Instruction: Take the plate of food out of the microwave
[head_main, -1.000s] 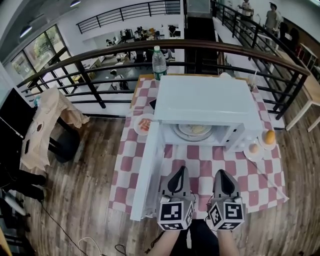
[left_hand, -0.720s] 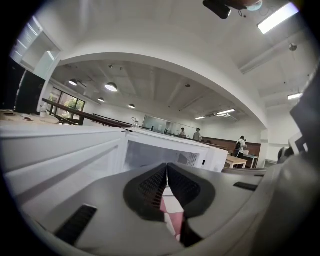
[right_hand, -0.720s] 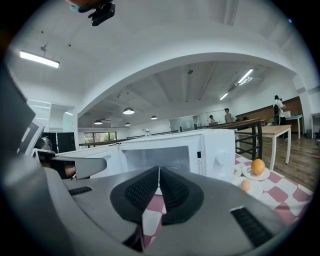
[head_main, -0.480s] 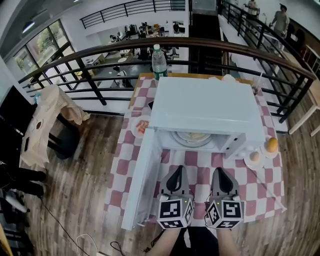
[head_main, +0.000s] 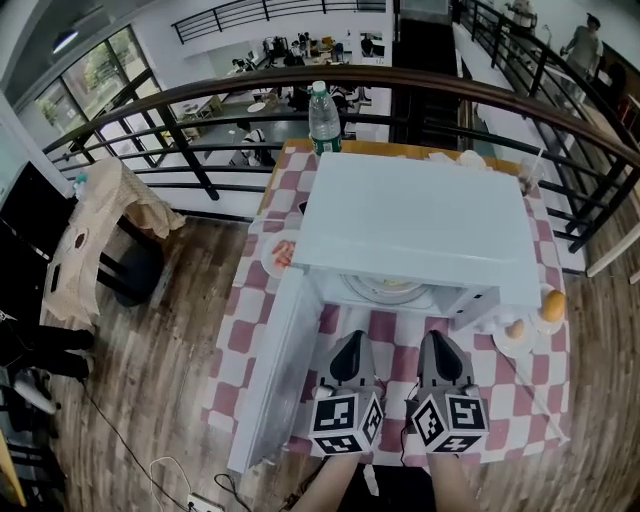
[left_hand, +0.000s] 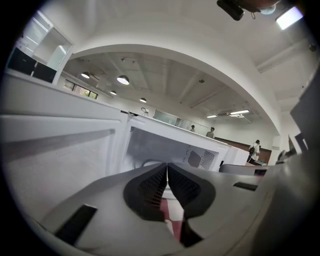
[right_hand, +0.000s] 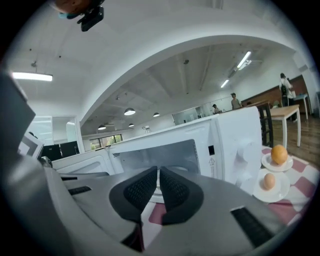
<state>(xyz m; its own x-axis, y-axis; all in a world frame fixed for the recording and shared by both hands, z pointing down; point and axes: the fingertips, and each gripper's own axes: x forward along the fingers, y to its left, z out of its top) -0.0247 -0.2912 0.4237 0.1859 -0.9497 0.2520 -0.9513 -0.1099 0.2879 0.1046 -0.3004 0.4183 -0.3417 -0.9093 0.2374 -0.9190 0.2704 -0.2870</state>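
Observation:
A white microwave (head_main: 420, 220) stands on the checked table, its door (head_main: 275, 375) swung open to the left. The plate of food (head_main: 388, 290) sits on the turntable inside, mostly hidden under the microwave's top in the head view. My left gripper (head_main: 348, 356) (left_hand: 166, 165) is just in front of the opening, its pads pressed together with nothing held. My right gripper (head_main: 438, 348) (right_hand: 158, 170) is beside it at the same distance. Its jaws have just been opening; a slim gap shows between the pads and nothing is in it.
A water bottle (head_main: 323, 118) stands behind the microwave. A small plate of food (head_main: 283, 253) lies left of it. Two saucers, one with an egg (head_main: 515, 330) and one with an orange fruit (head_main: 552, 305), sit to its right. A dark railing (head_main: 200, 105) runs behind the table.
Both grippers have moved forward, closer to the microwave's opening. The head view has shifted over the microwave, so its top hides more of the plate.

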